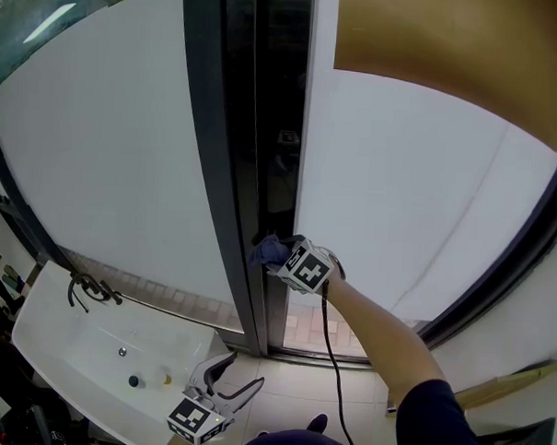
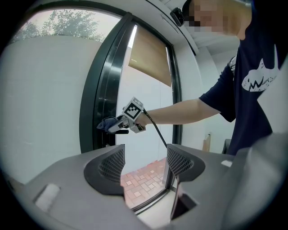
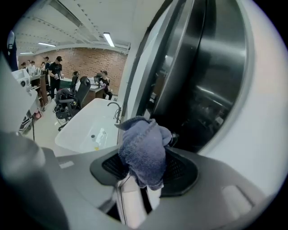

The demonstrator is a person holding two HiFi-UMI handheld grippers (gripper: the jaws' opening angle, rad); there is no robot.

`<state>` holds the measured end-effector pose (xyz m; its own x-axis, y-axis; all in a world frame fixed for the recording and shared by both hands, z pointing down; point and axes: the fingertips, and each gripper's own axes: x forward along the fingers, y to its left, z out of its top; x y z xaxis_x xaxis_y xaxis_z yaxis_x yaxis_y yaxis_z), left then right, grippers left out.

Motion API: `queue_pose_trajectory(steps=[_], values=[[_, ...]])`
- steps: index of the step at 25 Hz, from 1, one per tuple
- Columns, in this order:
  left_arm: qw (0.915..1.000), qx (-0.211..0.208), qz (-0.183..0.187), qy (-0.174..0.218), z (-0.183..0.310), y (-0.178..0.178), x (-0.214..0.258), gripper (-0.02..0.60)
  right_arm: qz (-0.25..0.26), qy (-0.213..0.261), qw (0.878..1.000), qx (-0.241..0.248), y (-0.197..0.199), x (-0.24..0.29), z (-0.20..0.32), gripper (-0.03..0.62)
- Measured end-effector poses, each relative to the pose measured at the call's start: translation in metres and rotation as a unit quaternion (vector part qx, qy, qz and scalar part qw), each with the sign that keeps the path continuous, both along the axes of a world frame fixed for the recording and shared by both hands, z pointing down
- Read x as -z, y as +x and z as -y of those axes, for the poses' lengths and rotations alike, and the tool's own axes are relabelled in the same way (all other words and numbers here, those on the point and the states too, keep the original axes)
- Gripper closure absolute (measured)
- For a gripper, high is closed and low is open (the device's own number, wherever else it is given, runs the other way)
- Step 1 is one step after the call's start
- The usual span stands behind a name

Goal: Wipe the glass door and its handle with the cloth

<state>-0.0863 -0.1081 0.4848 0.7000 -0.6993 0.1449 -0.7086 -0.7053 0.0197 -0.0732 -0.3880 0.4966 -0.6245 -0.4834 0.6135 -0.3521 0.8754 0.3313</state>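
Note:
A tall glass door (image 1: 409, 195) meets a dark metal frame (image 1: 216, 168) in the head view. My right gripper (image 1: 275, 256) is shut on a bunched blue cloth (image 1: 267, 251), which is pressed against the dark edge of the door at about waist height. In the right gripper view the cloth (image 3: 145, 150) fills the space between the jaws, with the dark frame (image 3: 202, 81) close behind it. My left gripper (image 1: 235, 376) hangs low near the floor, open and holding nothing. In the left gripper view the jaws (image 2: 146, 164) stand apart and face the cloth (image 2: 108, 123). I cannot pick out a door handle.
A long white sink (image 1: 88, 356) with a dark tap (image 1: 87, 290) stands at lower left, next to the left gripper. A tan roller blind (image 1: 452, 49) covers the door's top. A black cable (image 1: 332, 358) hangs from the right gripper. People and desks (image 3: 58, 85) are far behind.

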Motion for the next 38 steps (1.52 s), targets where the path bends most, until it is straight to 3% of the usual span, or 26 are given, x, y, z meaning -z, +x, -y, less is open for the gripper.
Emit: queue_pose_trajectory(steps=[14,19,25,30,35,38], values=[[0.9994,-0.033,0.003,0.006,0.006,0.019,0.002,0.291,-0.051,0.002,0.999,-0.017,0.074,-0.012,-0.014,0.388],[0.9996,-0.029,0.002,0.004,0.005,0.015,0.005,0.291,-0.044,0.001,0.998,-0.037,0.098,-0.004,-0.018,0.392],[0.9997,-0.023,-0.001,0.005,0.005,0.013,0.008,0.291,0.015,0.001,1.0,-0.011,0.055,0.03,-0.019,0.393],[0.9998,-0.017,-0.001,0.008,0.001,0.011,0.007,0.291,0.009,-0.01,1.0,0.002,0.004,0.016,-0.011,0.39],[1.0,0.003,0.0,-0.004,-0.001,0.004,0.007,0.291,0.005,-0.034,0.999,-0.017,-0.005,-0.003,0.004,0.38],[0.9999,0.007,-0.003,-0.009,-0.002,0.0,0.0,0.291,-0.007,0.013,1.0,-0.005,-0.008,0.008,0.001,0.349]])
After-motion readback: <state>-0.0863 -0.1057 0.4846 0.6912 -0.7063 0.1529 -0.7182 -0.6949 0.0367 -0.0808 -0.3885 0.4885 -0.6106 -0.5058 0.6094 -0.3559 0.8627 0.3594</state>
